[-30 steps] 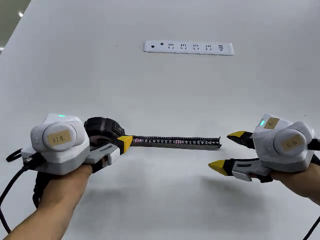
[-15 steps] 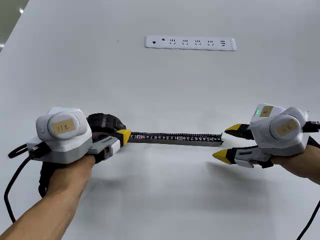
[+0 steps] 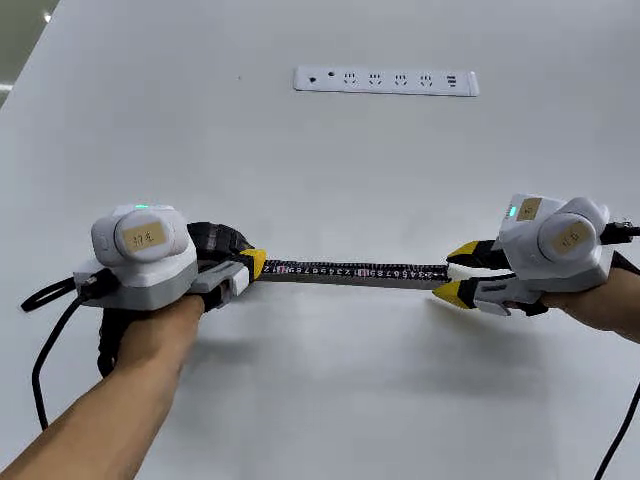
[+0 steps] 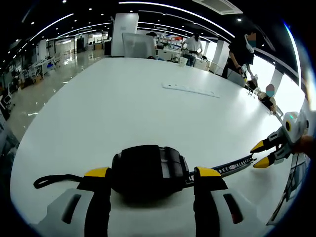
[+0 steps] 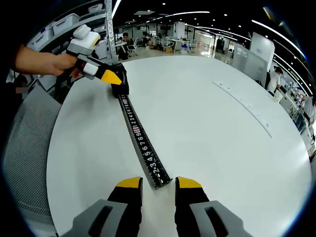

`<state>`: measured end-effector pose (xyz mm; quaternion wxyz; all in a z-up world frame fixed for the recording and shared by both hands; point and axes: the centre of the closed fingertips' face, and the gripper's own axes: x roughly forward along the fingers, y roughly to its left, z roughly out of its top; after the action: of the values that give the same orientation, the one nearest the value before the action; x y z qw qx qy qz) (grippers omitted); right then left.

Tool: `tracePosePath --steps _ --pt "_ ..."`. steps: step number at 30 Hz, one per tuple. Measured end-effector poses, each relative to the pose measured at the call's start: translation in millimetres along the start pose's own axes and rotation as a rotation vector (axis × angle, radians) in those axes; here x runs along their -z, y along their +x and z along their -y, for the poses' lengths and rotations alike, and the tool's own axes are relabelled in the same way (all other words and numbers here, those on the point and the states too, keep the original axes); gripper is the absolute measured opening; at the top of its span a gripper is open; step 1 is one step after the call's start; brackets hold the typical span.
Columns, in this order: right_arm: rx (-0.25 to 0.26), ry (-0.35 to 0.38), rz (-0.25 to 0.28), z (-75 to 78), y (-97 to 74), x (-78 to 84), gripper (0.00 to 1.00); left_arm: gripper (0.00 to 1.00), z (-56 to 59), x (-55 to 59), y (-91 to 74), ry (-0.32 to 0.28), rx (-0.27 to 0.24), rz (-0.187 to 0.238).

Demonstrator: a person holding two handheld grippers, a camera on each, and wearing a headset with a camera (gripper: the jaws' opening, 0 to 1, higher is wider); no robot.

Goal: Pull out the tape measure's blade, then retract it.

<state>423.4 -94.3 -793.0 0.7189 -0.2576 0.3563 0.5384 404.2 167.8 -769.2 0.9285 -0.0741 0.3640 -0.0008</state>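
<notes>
Left gripper [image 3: 243, 272], left of frame in the head view: clamped on the case [image 3: 215, 245]. Its own view confirms it, with the black body wedged between both yellow tips and the strap [image 4: 49, 181] trailing to the lower left. Case is on or just over the table [image 3: 320, 400], can't tell which. Mouth faces right.

Blade [image 3: 350, 272] is out, numbers up, low along the table. Long axis runs left-right across mid-frame, near horizontal. Power strip [image 3: 386, 81] at upper centre is well apart, not a factor.

Blade tip [image 5: 160, 181] ends at the right gripper [image 3: 455, 271], right of frame. Jaws are narrow, one each side of the tip. The right gripper view shows a sliver of gap on both sides, so it reads as straddling, not pinching. Can't rule out light contact.

Key relation: the tip lies straight ahead of the right gripper, dead between its jaws, with the blade axis in line with the gripper. Right is the near hand for the tip; left is the anchor.

My read: pull-out stage, blade partly out. Next move needs the right jaws to close on the tip, then a pull rightward along the blade axis. Risk: an off-axis pull twists the blade, or the tip slips and it snaps back.
</notes>
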Motion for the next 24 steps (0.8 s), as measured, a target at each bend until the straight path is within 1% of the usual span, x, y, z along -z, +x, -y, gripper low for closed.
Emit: tracePosePath --steps 5,10,13,18,24 --pt "-0.03 -0.023 -0.002 -1.3 2.9 -0.4 0.19 0.63 -1.5 1.3 4.1 -0.003 -0.012 -0.004" --pt "-0.049 -0.027 0.007 -0.1 5.2 -0.2 0.18 0.63 -2.9 2.2 6.4 -0.005 -0.02 -0.007" --pt "-0.069 -0.033 0.004 -2.5 6.3 1.3 0.17 0.63 -3.6 2.8 8.0 -0.005 -0.022 -0.01" --pt "-0.075 -0.048 -0.004 -0.6 8.1 3.2 0.15 0.64 -3.9 3.3 9.7 -0.006 -0.025 -0.013" --pt "-0.098 -0.079 -0.011 0.8 9.8 3.2 0.13 0.64 -4.0 3.8 10.9 -0.007 -0.027 -0.015"
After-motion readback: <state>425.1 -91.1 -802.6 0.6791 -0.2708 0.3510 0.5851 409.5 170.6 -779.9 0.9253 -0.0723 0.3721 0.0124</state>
